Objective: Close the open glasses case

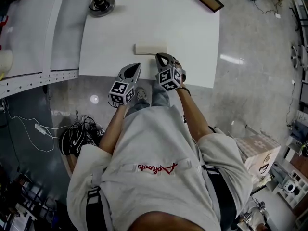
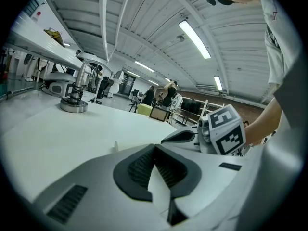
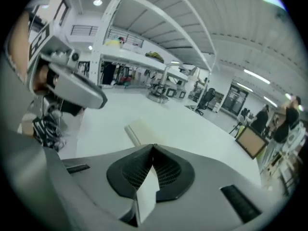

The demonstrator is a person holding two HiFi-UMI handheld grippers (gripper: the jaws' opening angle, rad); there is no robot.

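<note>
A cream glasses case [image 1: 150, 48] lies flat on the white table [image 1: 192, 37] near its front edge, and its lid looks down. My right gripper [image 1: 160, 56] hovers just in front of the case's right end, shut with nothing between its jaws. In the right gripper view the case [image 3: 139, 128] lies just beyond the shut tips [image 3: 154, 146], apart from them. My left gripper [image 1: 137, 65] is at the table's front edge, left of the right one and short of the case. Its jaws [image 2: 154, 147] meet at the tip with nothing held.
A round metal stand [image 1: 101, 4] sits at the table's far left, and a dark framed panel [image 1: 209, 0] at the far right corner. A white bench [image 1: 29, 28] adjoins the table on the left. Cables [image 1: 79, 134] lie on the floor.
</note>
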